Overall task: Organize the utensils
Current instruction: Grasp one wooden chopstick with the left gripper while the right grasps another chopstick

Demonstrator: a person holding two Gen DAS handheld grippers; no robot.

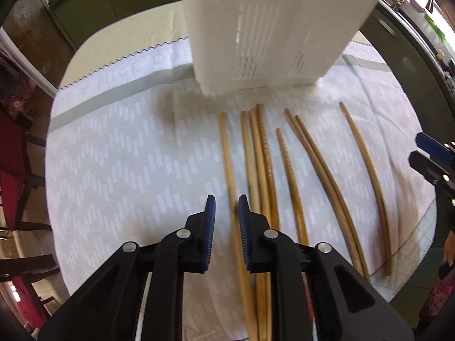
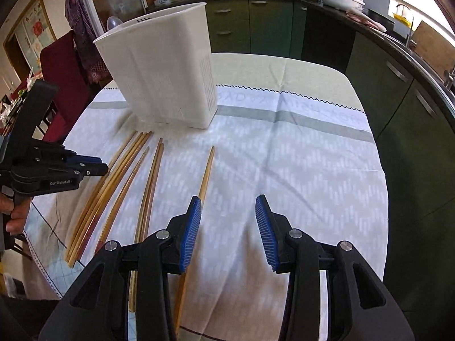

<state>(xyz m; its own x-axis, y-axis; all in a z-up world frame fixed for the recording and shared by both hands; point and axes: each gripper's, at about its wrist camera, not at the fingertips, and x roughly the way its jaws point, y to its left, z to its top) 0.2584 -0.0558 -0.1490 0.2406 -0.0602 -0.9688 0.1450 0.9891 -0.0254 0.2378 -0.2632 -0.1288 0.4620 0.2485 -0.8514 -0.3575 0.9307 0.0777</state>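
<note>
Eight chopsticks (image 1: 290,170) lie side by side on the cloth (image 1: 128,156) over the surface, just in front of one white holder (image 1: 256,28). None looks to be in the holder yet, so this is the picking-up step. The left tongs (image 1: 226,207) are only a little apart, over the leftmost stick (image 1: 227,153), pinching nothing. The right tongs (image 2: 228,213) are spread and empty, beside the rightmost stick (image 2: 207,170). Next, each should close on one stick and lift it into the holder.

Smooth wooden chopsticks (image 1: 287,167), matt plastic holder (image 2: 167,71) (white), woven cloth (image 2: 284,170)
</note>
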